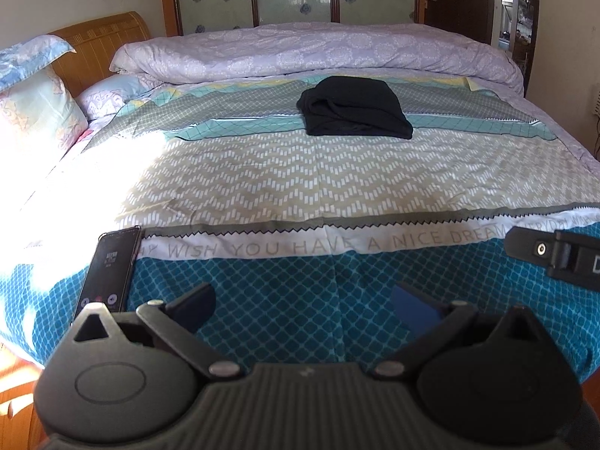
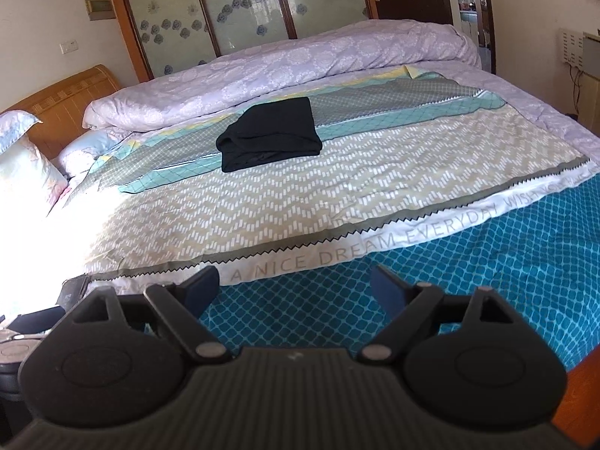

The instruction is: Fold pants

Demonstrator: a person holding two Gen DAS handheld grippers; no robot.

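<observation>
The black pants (image 1: 354,107) lie folded into a compact bundle on the patterned bedspread, far across the bed; they also show in the right wrist view (image 2: 268,133). My left gripper (image 1: 305,302) is open and empty, low over the blue near edge of the bed, well short of the pants. My right gripper (image 2: 294,287) is open and empty too, over the same near edge. A part of the right gripper (image 1: 555,253) shows at the right edge of the left wrist view.
A phone (image 1: 108,266) lies on the bed's near left edge. A rolled lilac duvet (image 1: 318,50) runs along the far side. Pillows (image 1: 37,112) and a wooden headboard (image 1: 101,45) are at the left. A wardrobe and a door stand behind.
</observation>
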